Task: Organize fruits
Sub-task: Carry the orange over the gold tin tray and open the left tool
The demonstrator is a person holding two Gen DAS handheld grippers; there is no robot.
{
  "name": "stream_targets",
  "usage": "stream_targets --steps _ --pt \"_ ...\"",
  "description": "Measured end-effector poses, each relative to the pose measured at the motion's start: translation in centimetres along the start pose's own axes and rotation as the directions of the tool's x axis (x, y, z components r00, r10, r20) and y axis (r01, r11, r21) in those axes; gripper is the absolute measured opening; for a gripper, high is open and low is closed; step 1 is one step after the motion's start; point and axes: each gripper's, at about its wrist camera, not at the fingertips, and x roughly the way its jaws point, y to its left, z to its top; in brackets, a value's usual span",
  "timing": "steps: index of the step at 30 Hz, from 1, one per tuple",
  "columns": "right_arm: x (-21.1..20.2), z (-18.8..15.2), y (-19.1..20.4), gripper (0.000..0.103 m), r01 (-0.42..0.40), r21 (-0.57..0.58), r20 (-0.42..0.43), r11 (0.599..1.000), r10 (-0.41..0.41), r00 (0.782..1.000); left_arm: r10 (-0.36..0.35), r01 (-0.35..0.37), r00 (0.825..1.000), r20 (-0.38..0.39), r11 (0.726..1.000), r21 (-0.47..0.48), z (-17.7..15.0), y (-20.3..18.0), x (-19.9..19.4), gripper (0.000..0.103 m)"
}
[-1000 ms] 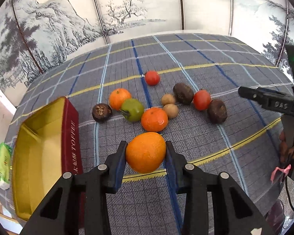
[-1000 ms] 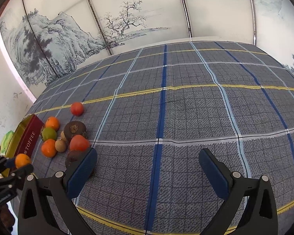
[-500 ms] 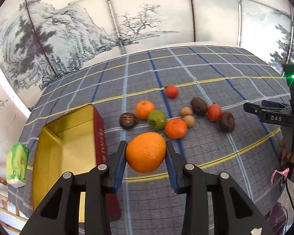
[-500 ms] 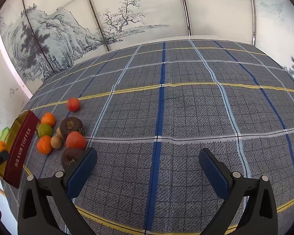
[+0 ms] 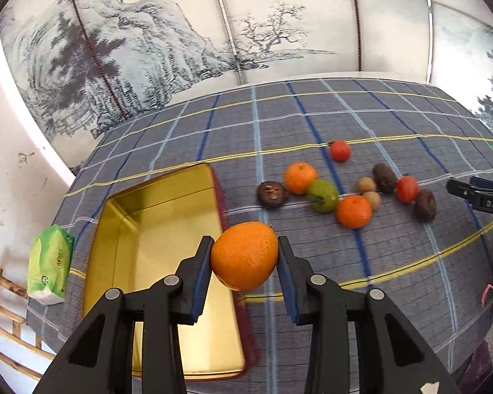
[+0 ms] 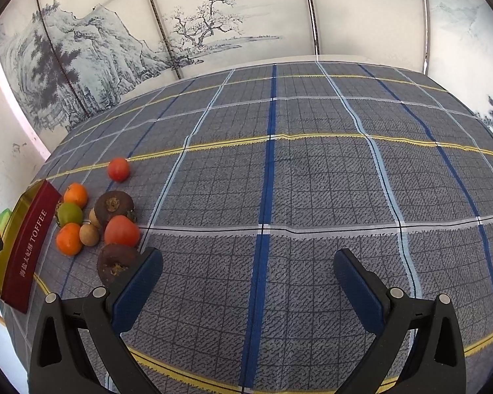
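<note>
My left gripper is clamped on a large orange, held in the air over the right wall of the gold toffee tin — nothing lies in the tin as far as I can see. My right gripper hangs spread wide and empty above the bench. Barely started, I judge: the other fruits — small oranges, a green one, red and brown ones — all lie on the cloth.
</note>
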Motion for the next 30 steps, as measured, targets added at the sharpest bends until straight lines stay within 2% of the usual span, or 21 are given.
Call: stream_targets --steps 15,21,30 --pt "0.7 0.1 0.2 0.103 0.017 -0.005 -0.025 1.000 -0.017 1.000 0.129 -0.130 0.991 -0.033 0.991 -0.019 0.4 6.1 3.1 0.034" --pt "0.9 0.1 0.2 0.103 0.024 -0.007 -0.036 1.000 -0.025 0.999 0.186 -0.186 0.981 -0.058 0.983 0.000 0.8 8.4 5.0 0.034" --pt "1.2 0.1 0.6 0.103 0.048 -0.024 -0.045 0.999 -0.049 0.998 0.234 -0.235 0.964 -0.123 0.972 0.004 0.9 11.7 8.4 0.034"
